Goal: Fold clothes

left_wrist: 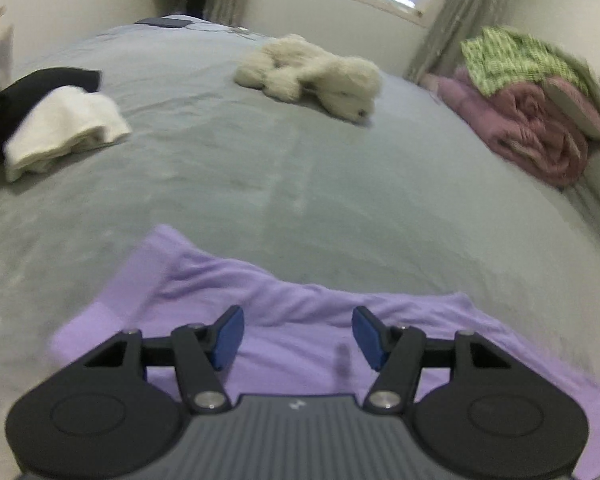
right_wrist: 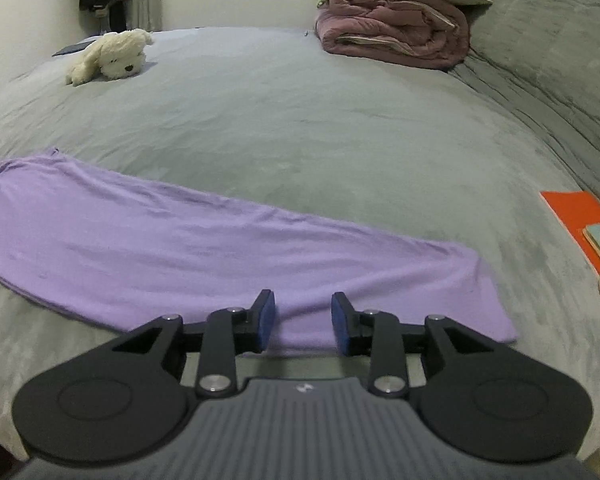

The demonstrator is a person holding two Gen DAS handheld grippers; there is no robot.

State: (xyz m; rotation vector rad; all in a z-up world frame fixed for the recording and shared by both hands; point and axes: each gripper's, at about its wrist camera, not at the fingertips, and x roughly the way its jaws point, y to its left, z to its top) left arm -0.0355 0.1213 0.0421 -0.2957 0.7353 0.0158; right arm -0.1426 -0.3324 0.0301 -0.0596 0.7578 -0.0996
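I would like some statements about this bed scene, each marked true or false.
1. Both tongs, left and right, are open. True.
2. The purple garment lies on the bed. True.
3. The stuffed toy is black. False: it is cream white.
4. The green checked cloth lies under the pink blanket. False: it lies on top.
5. The right tongs grip the garment. False: they grip nothing.

open grey bed [right_wrist: 300, 128] mid-span, plush dog [left_wrist: 312, 74] far, pink quilt pile [right_wrist: 392, 24] right, white towel [left_wrist: 64, 128] left
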